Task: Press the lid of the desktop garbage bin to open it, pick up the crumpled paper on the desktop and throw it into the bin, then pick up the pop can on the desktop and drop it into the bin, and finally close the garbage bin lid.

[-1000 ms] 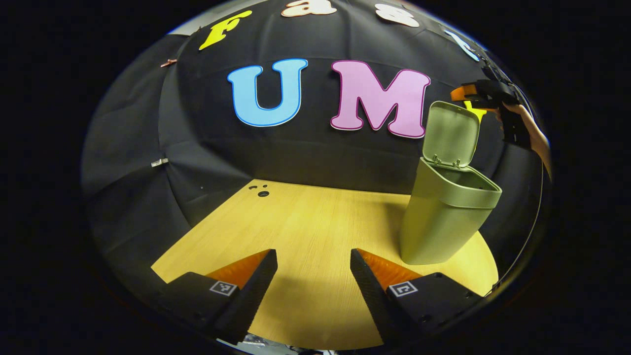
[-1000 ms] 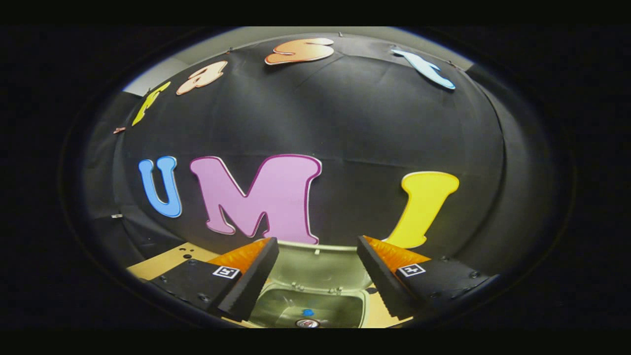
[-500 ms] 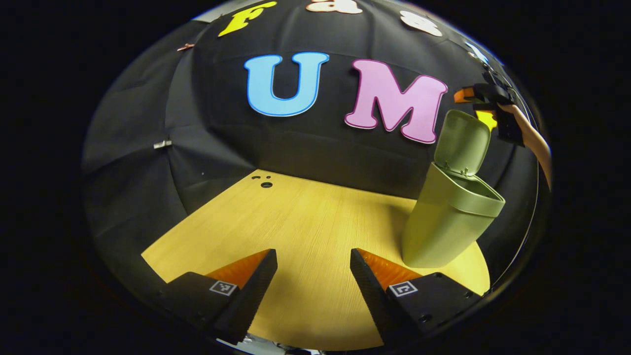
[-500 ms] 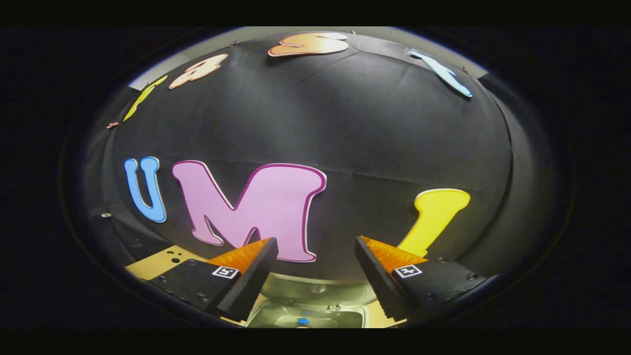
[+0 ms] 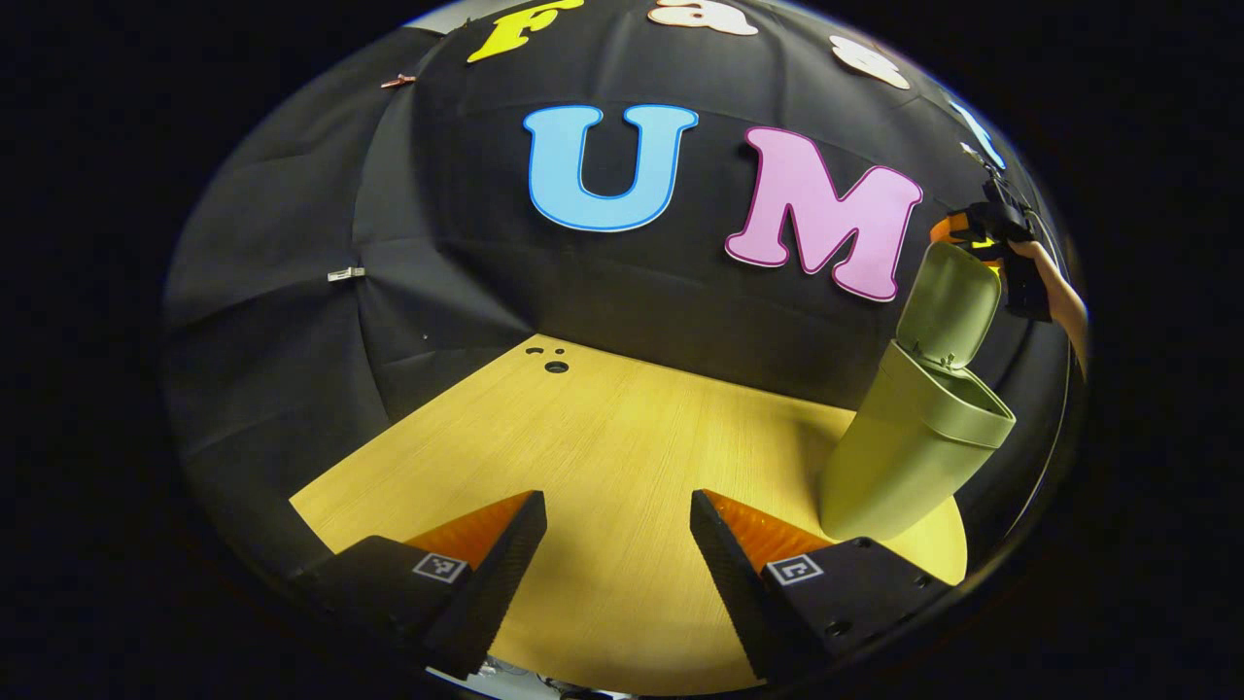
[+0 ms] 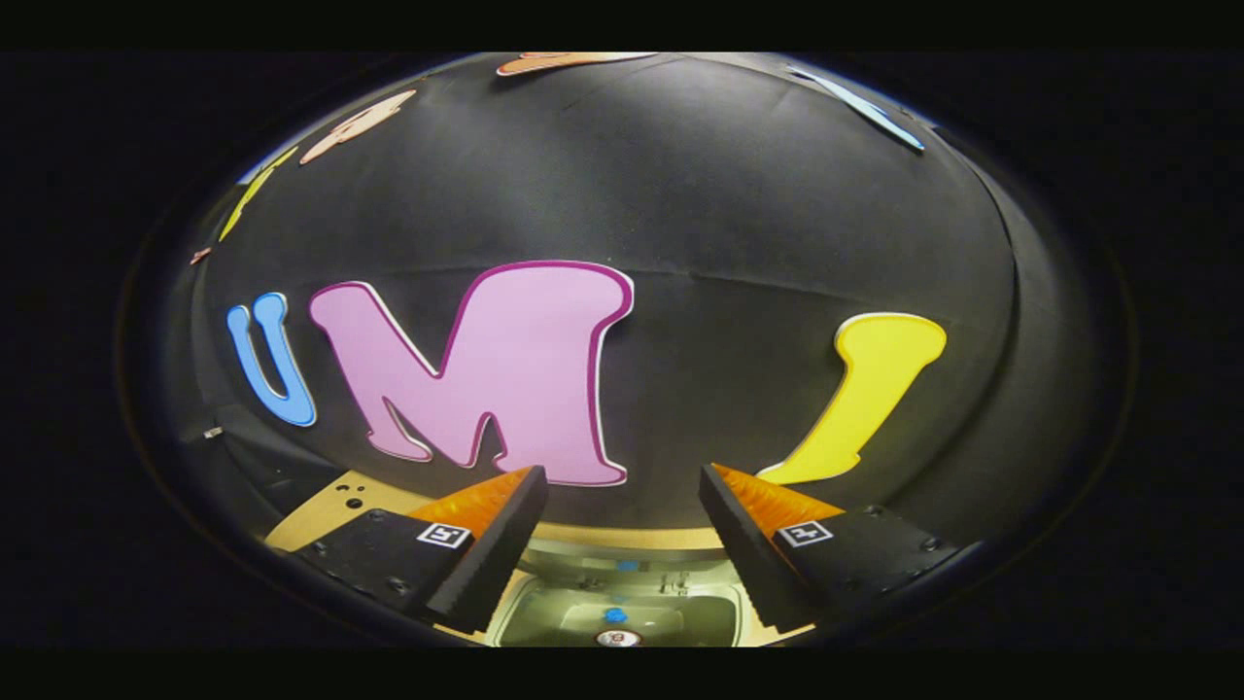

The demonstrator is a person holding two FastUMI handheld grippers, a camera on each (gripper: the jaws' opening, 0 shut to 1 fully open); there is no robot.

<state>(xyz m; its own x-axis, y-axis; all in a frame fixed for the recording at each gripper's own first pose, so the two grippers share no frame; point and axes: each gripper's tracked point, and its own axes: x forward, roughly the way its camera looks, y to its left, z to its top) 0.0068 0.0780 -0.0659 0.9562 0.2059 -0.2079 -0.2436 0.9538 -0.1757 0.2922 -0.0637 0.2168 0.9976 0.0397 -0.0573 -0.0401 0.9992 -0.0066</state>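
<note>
Green bin (image 5: 914, 457), lid (image 5: 950, 304) raised; right gripper (image 6: 622, 525) spread wide above it, possibly a can (image 6: 618, 638) inside; left gripper (image 5: 618, 544) wide over table (image 5: 603, 437)

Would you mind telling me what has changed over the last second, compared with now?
The right gripper, seen in the left gripper view, has come down close to the top edge of the raised lid. The lid is still up and the bin in place. Both grippers stay open, and the left gripper holds nothing.
</note>
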